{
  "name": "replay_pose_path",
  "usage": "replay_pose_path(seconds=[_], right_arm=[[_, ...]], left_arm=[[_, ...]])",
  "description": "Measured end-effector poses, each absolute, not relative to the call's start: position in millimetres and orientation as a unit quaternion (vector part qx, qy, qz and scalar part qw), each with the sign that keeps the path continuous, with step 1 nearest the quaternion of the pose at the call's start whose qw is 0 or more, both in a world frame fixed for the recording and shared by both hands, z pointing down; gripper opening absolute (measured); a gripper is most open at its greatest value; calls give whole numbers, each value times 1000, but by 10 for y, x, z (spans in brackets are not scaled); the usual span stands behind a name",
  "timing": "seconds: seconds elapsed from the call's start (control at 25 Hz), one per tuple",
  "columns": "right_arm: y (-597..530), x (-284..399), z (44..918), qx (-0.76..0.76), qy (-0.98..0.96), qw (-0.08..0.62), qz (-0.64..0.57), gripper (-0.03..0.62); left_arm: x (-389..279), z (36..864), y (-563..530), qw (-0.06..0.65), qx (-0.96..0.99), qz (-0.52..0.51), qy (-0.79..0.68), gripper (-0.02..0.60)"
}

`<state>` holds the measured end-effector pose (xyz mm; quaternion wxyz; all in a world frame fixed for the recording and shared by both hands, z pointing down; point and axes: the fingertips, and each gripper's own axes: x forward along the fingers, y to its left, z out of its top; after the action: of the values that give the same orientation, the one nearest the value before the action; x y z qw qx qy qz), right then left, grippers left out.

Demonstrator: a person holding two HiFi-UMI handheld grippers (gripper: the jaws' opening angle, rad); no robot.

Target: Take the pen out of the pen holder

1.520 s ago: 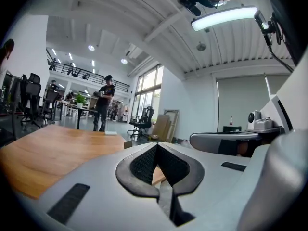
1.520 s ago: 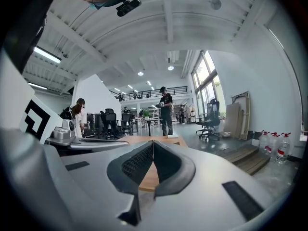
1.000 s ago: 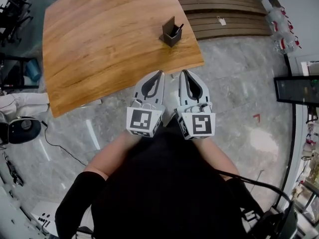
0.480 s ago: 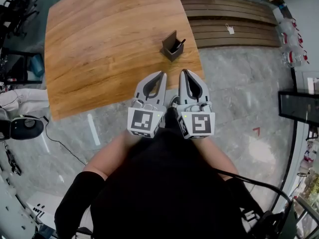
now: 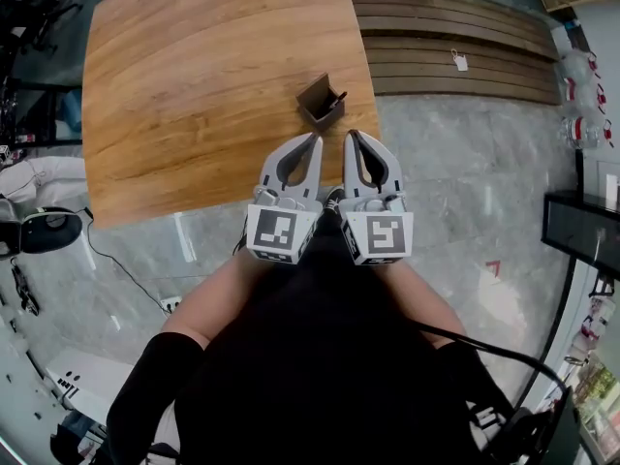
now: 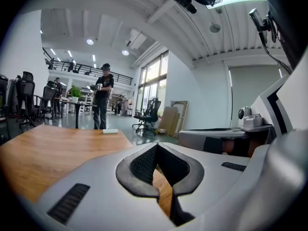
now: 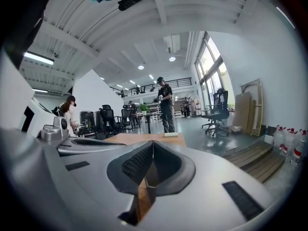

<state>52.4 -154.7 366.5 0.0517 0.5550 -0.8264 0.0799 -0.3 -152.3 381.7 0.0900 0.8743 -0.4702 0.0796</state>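
A dark square pen holder (image 5: pixel 319 103) stands near the right front corner of the wooden table (image 5: pixel 194 85), with a black pen (image 5: pixel 339 97) leaning out of it to the right. My two grippers are held side by side at the table's near edge, just short of the holder. The left gripper (image 5: pixel 315 137) is shut and empty. So is the right gripper (image 5: pixel 351 134). In the left gripper view the closed jaw tips (image 6: pixel 157 144) point across the tabletop (image 6: pixel 43 153). The right gripper view shows its tips (image 7: pixel 153 141) together as well.
Wooden slats (image 5: pixel 446 37) lie on the floor beyond the table's right side, with water bottles (image 5: pixel 581 76) farther right. A round black object (image 5: pixel 39 231) and a cable sit on the floor at left. A person (image 6: pixel 102 100) stands far across the room.
Both grippers have moved forward together towards the table. The pen holder now lies just ahead of their tips. Both stay shut.
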Motion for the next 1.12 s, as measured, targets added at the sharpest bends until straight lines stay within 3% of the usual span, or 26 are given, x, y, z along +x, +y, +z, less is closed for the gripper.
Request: replay_pose_path(seconds=[0.96, 1.12], right_arm=[[-2326, 540, 4947, 543, -800, 158, 201, 15], [-2390, 547, 5100, 532, -800, 160, 226, 42]], left_arm=[[138, 4734, -2265, 149, 883, 152, -419, 6], [193, 4805, -2257, 158, 884, 156, -412, 6]])
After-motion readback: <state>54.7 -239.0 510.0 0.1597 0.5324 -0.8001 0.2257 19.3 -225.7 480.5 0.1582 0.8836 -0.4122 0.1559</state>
